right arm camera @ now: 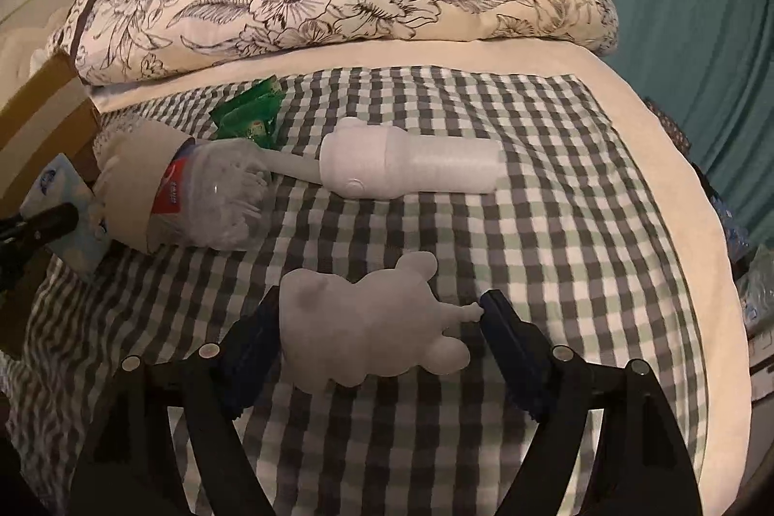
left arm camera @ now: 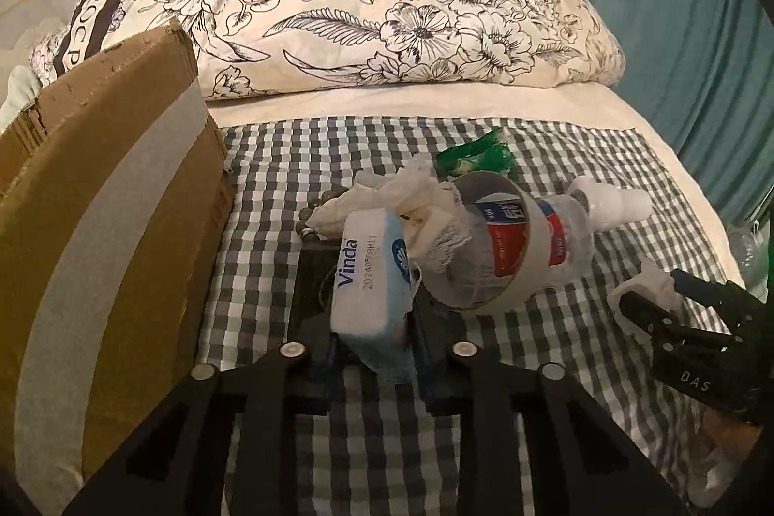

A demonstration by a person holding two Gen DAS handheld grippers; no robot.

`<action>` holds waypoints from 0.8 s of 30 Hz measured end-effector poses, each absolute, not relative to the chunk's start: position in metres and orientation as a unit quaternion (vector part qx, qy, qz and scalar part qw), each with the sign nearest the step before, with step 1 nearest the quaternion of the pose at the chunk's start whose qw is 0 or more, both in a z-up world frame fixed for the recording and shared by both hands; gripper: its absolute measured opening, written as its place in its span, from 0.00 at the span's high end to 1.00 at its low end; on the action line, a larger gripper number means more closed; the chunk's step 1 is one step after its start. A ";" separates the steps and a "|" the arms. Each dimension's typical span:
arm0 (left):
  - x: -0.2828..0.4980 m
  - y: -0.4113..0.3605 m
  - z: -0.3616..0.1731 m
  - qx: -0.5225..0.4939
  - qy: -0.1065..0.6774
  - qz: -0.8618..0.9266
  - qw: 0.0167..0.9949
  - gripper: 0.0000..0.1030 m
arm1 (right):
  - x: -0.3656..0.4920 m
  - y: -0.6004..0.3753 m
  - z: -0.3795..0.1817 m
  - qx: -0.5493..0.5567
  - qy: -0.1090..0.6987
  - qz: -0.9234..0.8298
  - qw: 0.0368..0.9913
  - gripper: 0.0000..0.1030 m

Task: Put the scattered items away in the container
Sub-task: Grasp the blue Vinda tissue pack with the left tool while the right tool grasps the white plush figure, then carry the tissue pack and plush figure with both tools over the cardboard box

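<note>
Your left gripper (left arm camera: 372,298) is clamped on the tissue pack (left arm camera: 370,274), long axis toward twelve o'clock, cardboard box (left arm camera: 96,197) at nine. Your right gripper (right arm camera: 382,313), jaws apart, straddles the white figure (right arm camera: 367,322), lying three-to-nine. The bottle (left arm camera: 532,235), tape roll (left arm camera: 488,240) and green packet (left arm camera: 479,158) remain on the bed; I can't see inside the box.

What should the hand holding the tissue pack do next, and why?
Probably lift it toward the cardboard box. The left gripper is already shut on the tissue pack, and the box stands right beside it on the left.
</note>
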State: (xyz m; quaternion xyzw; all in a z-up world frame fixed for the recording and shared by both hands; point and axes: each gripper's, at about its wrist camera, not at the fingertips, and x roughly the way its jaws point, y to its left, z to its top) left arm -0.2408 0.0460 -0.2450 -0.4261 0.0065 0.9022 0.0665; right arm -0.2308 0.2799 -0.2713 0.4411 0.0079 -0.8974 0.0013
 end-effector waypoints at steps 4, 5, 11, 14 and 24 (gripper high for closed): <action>-0.230 0.048 -0.236 -0.421 0.011 0.904 0.069 0.82 | -0.217 0.286 -0.257 0.431 -0.004 -0.902 -0.005 0.23; -0.227 0.048 -0.234 -0.420 0.010 0.905 0.070 0.82 | -0.212 0.287 -0.252 0.428 -0.006 -0.904 -0.006 0.23; -0.209 0.046 -0.213 -0.407 0.004 0.911 0.073 0.82 | -0.190 0.287 -0.225 0.411 -0.009 -0.912 -0.004 0.23; -0.199 0.043 -0.199 -0.398 0.002 0.914 0.074 0.82 | -0.179 0.282 -0.210 0.401 -0.009 -0.916 -0.001 0.23; -0.164 0.031 -0.154 -0.369 -0.004 0.927 0.066 0.82 | -0.138 0.261 -0.158 0.359 -0.006 -0.933 0.009 0.23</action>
